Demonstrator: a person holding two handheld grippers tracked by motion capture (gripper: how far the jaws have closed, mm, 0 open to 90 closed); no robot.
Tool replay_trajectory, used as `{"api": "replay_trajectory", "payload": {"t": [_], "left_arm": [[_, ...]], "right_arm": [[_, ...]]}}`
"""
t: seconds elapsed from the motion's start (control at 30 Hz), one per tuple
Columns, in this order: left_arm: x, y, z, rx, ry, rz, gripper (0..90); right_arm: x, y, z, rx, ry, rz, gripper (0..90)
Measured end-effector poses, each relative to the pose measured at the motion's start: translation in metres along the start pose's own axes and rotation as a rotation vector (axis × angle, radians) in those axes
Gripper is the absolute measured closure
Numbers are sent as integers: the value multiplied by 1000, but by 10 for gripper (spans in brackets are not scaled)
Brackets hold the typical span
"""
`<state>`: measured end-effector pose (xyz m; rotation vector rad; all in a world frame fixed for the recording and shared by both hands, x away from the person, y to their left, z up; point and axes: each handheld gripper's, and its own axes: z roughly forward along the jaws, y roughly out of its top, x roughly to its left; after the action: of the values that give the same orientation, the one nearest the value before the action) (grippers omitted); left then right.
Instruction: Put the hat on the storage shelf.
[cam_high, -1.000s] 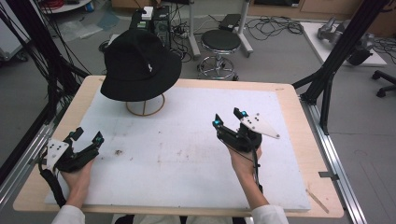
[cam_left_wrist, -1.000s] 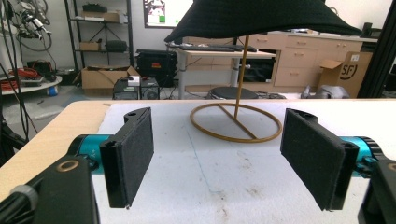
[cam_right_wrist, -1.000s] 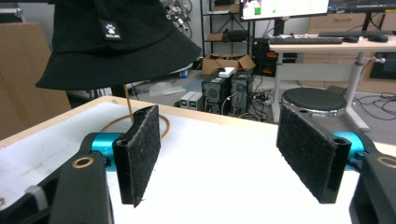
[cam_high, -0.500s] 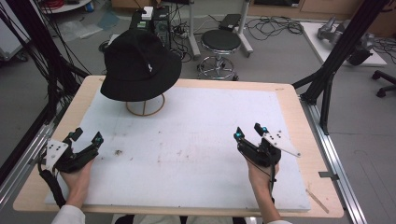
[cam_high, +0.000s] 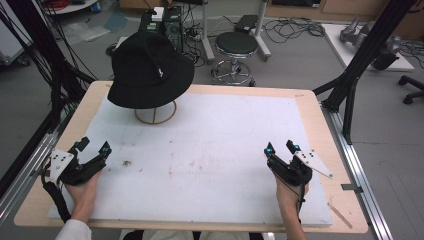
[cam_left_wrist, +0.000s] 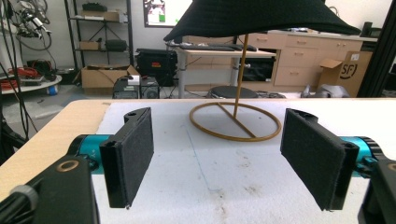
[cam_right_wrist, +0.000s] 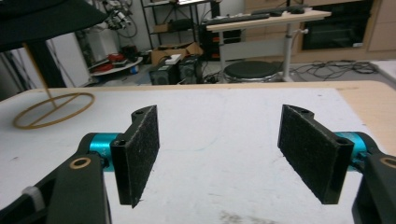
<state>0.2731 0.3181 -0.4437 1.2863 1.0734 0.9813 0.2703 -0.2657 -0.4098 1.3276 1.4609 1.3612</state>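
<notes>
A black bucket hat (cam_high: 150, 70) sits on a wooden stand (cam_high: 155, 112) near the table's (cam_high: 310, 107) far left corner. The left gripper (cam_high: 92, 148) rests by the near left edge, the right gripper (cam_high: 281, 148) by the near right edge; both have jaws wide apart and hold nothing.

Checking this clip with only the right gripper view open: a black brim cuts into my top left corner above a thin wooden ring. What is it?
Observer: A black bucket hat sitting on a wooden ring-base stand, at the table's far left.
Operator: Anything on the hat itself?
Observer: A small white mark on the crown's side, seen from the high view.
Operator: Where is the other tool?
Observer: The left tool sits near the front left corner of the white mat, jaws wide apart with nothing between them, pointing at the stand.
</notes>
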Motion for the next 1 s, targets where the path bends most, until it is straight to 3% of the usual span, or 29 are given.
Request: {"api": "replay_trajectory", "payload": {"t": [0.13,0.37,0.6,1.0], "left_arm": [[0,0,0,-1,0,-2,258],[1,0,0,-3,-1,-5,258],[3,0,1,1,0,-5,258],[3,-1,1,6,-4,-6,258]], "right_arm": [[-12,-5,-2,-15,-44,-32,278],[-27,-11,-4,-15,-95,0,266],[-25,-11,-4,-22,-90,-8,264],[-27,-12,-3,-4,-85,39,259]]}}
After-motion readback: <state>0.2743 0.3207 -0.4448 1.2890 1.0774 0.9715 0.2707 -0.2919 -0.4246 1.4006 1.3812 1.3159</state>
